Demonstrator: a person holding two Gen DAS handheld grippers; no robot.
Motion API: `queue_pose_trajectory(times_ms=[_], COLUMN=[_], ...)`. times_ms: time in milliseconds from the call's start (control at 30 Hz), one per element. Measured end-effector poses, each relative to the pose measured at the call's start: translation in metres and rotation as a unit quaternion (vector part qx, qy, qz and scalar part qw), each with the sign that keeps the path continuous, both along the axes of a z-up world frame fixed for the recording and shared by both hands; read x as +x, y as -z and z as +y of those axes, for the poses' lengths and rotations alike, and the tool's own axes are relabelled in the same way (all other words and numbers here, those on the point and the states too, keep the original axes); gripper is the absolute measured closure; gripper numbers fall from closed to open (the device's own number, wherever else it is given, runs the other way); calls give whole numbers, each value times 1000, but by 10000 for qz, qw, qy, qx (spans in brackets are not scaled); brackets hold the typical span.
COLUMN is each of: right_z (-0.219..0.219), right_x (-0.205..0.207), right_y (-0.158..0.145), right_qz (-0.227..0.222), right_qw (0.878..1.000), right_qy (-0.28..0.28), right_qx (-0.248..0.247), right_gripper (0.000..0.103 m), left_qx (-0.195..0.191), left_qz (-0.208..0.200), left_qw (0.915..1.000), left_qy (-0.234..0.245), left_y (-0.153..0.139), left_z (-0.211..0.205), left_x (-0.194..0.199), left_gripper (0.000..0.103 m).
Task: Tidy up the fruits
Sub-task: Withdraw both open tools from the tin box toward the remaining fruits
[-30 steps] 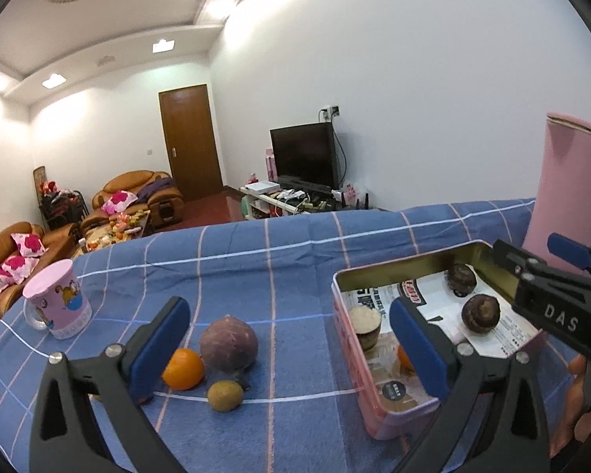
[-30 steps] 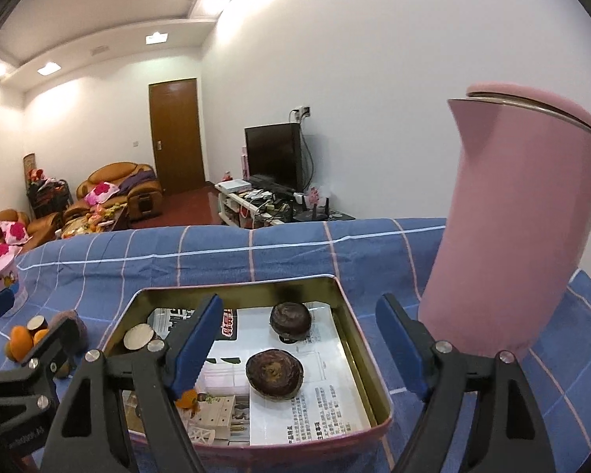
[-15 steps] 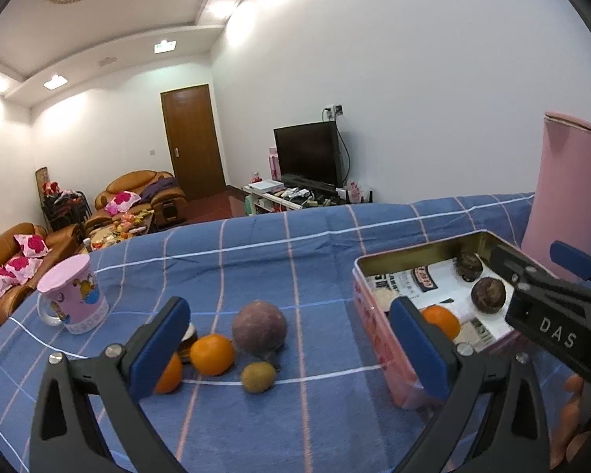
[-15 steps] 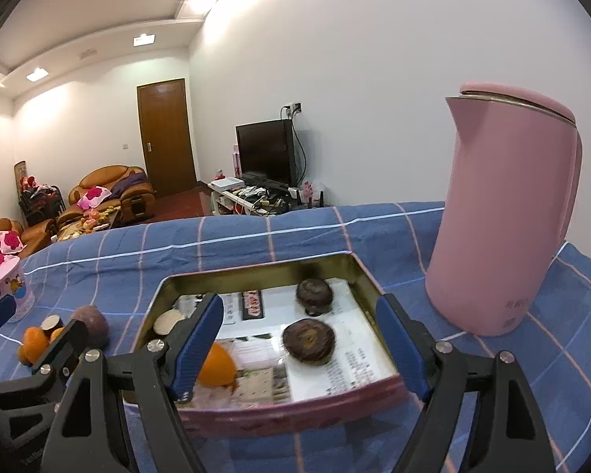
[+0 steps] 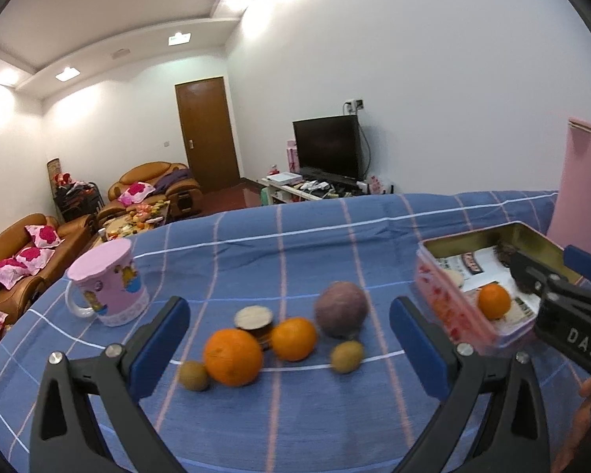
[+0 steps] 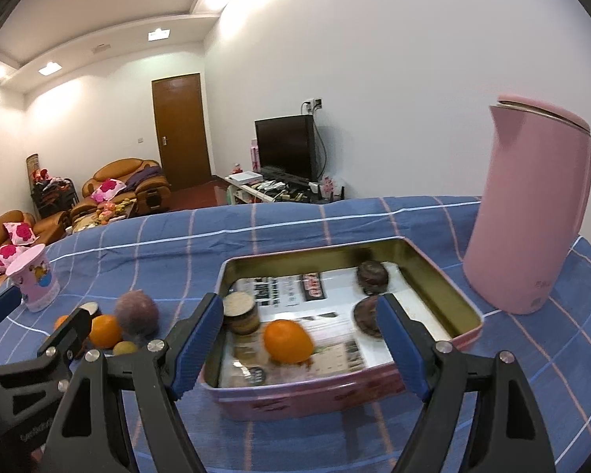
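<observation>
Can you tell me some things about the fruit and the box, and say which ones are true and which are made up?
1. An orange lies inside the pink tin. True.
2. The left gripper is squeezing an orange. False: its jaws stand open and hold nothing.
3. Two oranges are on the blue cloth outside the tin: the big orange and the smaller orange. True.
4. The pink kettle stands inside the tin. False: it stands on the cloth beside it.
5. The pink mug is lying on its side. False: it stands upright.
6. The right gripper is open. True.
</observation>
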State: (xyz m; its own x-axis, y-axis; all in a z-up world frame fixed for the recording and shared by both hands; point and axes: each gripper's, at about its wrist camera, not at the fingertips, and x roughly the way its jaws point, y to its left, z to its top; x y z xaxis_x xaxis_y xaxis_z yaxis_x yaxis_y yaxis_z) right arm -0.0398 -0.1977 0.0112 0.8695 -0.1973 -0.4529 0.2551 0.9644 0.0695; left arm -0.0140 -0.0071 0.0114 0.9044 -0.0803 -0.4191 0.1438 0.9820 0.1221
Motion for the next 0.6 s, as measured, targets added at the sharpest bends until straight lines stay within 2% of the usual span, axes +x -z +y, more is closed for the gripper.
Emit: queue_pose_trajectory(times_ms=[300, 600], right_z=[26, 61], right_x=[11, 19], right_y=[3, 4], right_qz=[140, 185], right_qw=[9996, 9991], right_qy=[-171, -379], right_qx=[155, -37], right_gripper=[22, 22], left_qx=[-44, -57], left_qz=[62, 188], left_qw=[9998, 9994], left_qy=[-174, -291], left_y=[3, 4], left_z=[37, 72], left_x=[12, 23], left_gripper=[0, 0])
